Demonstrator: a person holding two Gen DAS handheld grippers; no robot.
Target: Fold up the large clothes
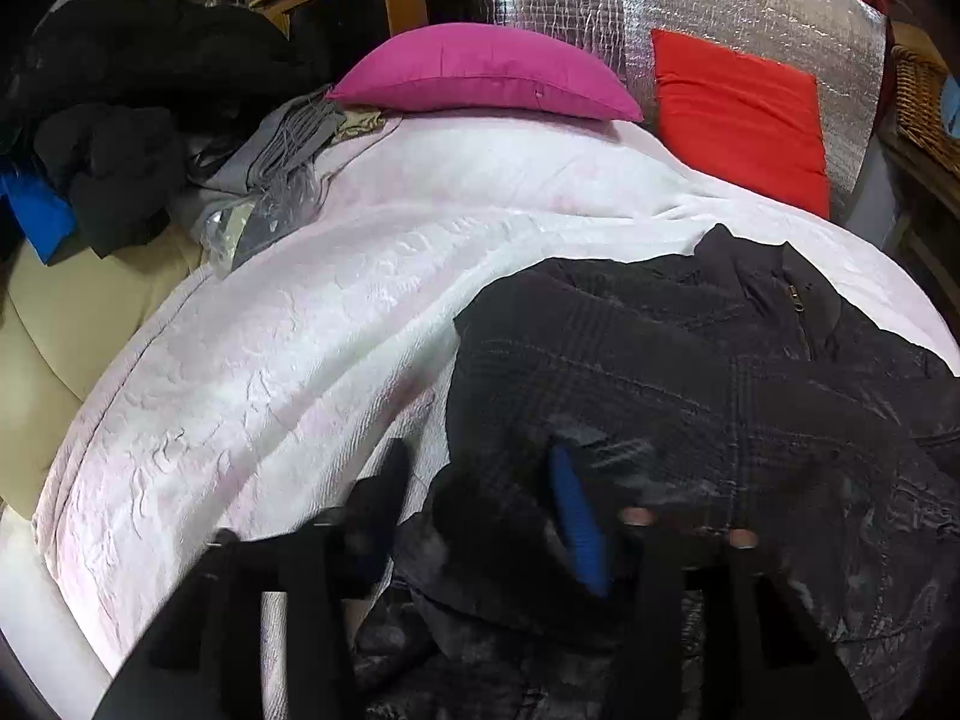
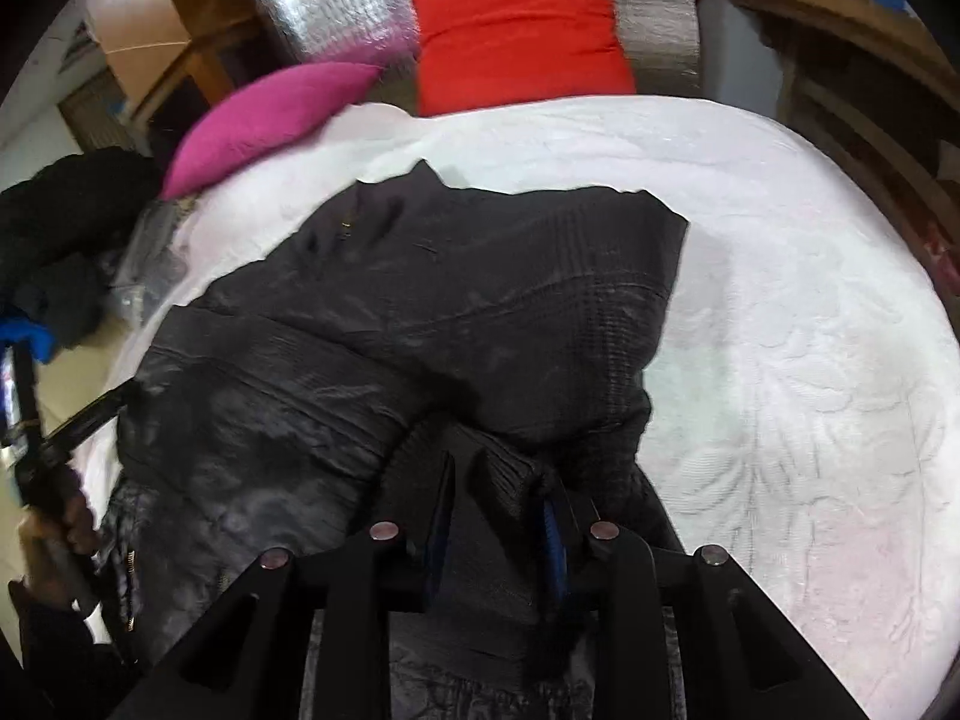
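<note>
Jacket (image 2: 456, 300), black and quilted, lies spread on the white bedspread (image 2: 780, 330), below the magenta pillow (image 2: 264, 120) and red pillow (image 2: 516, 36). Right gripper (image 2: 498, 510) pinches its ribbed cuff; left gripper (image 1: 480, 498) has fabric between narrowed fingers, grip unclear.

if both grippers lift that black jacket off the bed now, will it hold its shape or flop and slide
The black jacket will probably flop: it already lies creased and bunched on the white bedspread. Its shiny, quilted-looking shell suggests it may slip in a shallow pinch. The right gripper has a ribbed cuff, likely a surer hold than the left gripper on smooth fabric.
</note>
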